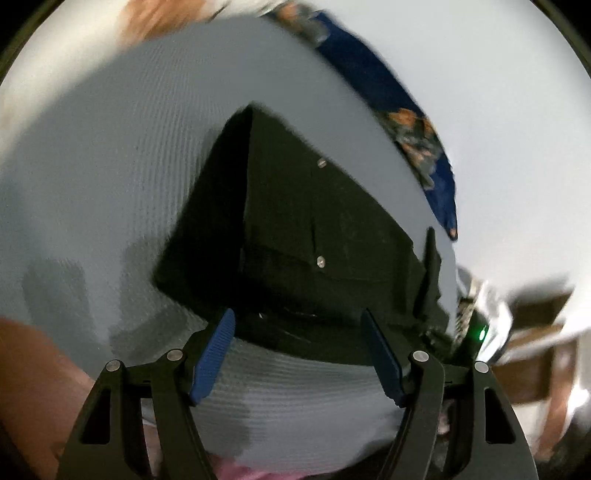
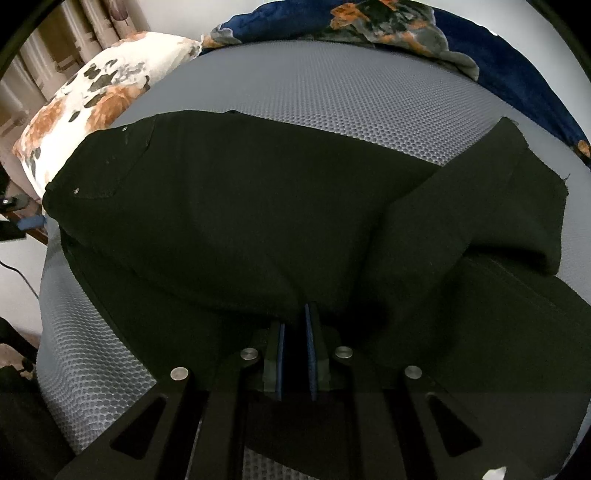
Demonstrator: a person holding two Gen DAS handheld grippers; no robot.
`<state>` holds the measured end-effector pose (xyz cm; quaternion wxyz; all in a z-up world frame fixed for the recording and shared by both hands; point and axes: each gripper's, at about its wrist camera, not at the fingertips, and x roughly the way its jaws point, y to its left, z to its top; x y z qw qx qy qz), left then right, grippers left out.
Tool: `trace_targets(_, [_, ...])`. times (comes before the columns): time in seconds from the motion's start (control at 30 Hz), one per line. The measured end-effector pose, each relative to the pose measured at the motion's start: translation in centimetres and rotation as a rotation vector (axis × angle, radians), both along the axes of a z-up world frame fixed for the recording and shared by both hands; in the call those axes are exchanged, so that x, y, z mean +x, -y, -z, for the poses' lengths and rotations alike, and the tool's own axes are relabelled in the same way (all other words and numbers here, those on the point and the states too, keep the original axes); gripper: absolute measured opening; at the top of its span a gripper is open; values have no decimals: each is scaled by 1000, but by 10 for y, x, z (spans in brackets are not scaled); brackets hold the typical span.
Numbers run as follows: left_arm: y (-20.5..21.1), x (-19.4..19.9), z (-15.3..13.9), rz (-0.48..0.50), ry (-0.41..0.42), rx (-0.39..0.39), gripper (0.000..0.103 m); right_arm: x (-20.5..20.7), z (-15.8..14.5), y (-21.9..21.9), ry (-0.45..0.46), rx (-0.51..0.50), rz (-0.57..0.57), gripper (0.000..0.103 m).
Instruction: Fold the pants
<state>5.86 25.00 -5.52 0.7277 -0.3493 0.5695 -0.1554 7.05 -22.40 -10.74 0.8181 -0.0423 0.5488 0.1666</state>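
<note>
Black pants [image 2: 240,221] lie on a grey textured mattress [image 2: 332,96], waist end with pocket rivets at the left, one leg end folded back at the right [image 2: 517,192]. My right gripper [image 2: 295,325] is shut on the near edge of the pants fabric. In the left wrist view the pants [image 1: 314,229] show as a dark folded shape with two rivets. My left gripper [image 1: 297,321] is open and empty, its blue pads just short of the near edge of the pants, above the mattress [image 1: 110,166].
A white floral pillow [image 2: 92,99] lies at the far left and a dark blue floral blanket [image 2: 424,33] along the far edge of the bed; the blanket also shows in the left wrist view [image 1: 417,133]. Curtains [image 2: 48,40] hang behind. The left view is motion-blurred.
</note>
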Motion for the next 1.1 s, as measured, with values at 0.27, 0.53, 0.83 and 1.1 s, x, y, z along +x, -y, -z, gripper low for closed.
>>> trace_targets(0.27, [1,23,18,-147,-51,-8,31,-6,-5,7,14,7,15,9])
trace_targets(0.53, [8,47,-29,-40,142,93,21,-31,-26,0,11,42,39,9])
trace_targets(0.83, [11,46,4,177,142,322,22,-51,-4,-8,-67,59,51,9])
trace_targets(1.1, [34,43,19,251,179,475,25,-56,3,-9,-107,60,30,9])
